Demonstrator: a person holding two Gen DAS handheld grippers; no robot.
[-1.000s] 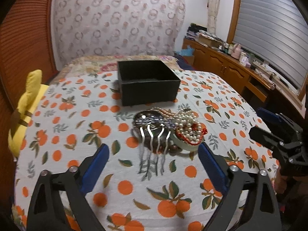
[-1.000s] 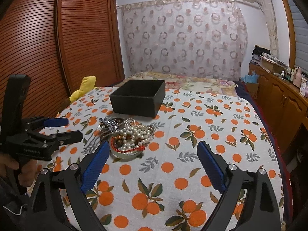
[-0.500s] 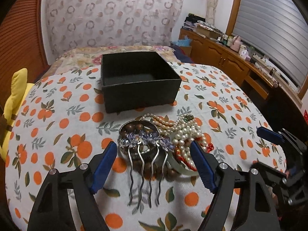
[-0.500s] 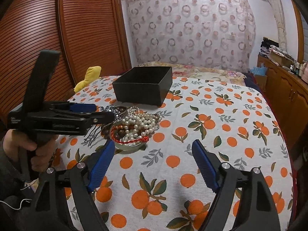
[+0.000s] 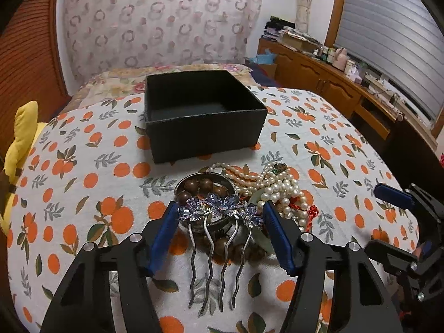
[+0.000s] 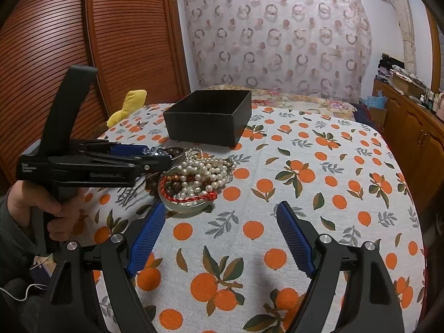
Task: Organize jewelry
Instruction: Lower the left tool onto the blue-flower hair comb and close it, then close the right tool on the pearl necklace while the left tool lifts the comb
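On the orange-print tablecloth (image 5: 83,183), the empty black box (image 5: 204,115) is set toward the far edge, with the jewelry heap (image 5: 266,188) lying just before it. The left gripper (image 5: 220,216) is being closed around the flowered hair comb (image 5: 219,211), whose jewelled head lies crosswise between the blue pads, not visibly clamped, prongs pointing back toward the near edge. The right gripper (image 6: 219,238) is held open and empty, beside the heap and farther from the comb.

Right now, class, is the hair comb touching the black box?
Apart. The left wrist view shows wooden beads and tablecloth lying between the hair comb and the black box.
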